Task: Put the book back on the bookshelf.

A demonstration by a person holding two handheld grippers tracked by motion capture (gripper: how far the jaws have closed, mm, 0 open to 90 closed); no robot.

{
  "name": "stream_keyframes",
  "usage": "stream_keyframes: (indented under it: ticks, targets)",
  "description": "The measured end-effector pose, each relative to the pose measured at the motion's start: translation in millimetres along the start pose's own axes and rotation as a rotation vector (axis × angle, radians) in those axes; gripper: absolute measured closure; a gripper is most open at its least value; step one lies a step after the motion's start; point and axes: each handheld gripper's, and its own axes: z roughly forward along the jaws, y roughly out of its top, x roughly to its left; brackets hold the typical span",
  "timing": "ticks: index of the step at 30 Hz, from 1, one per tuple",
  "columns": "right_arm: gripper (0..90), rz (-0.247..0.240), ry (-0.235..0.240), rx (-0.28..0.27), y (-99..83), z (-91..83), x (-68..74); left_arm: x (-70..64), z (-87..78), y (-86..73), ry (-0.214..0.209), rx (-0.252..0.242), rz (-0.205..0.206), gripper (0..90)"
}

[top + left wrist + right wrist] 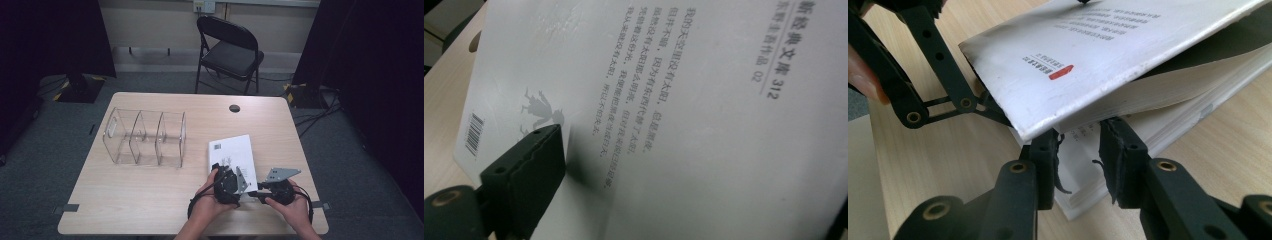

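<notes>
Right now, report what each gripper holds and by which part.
The left gripper lifts the book's back cover by its near edge. The right gripper stands open at the page block's corner, holding nothing.

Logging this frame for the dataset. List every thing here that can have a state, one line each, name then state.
book: lying on the table, near cover lifted off the page block
left gripper: shut on the book cover
right gripper: open, jaws at the page edges under the lifted cover
clear organizer: upright, all three compartments empty
folding chair: unfolded, unoccupied
</notes>
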Motion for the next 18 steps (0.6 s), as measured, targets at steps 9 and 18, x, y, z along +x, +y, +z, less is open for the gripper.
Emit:
stream_keyframes:
  ticks: [9, 18]
  targets:
    - [68.1, 0.004, 0.023, -0.02, 3.4, -0.1, 1.3, -4.0, -10.8, -1.6, 0.027, -0.017, 0.094, 28.7]
    - [43.2, -0.038, -0.029, 0.001, -2.5, 0.6, -6.0, -3.8, -11.9, -4.3, 0.023, -0.009, 0.137, 30.8]
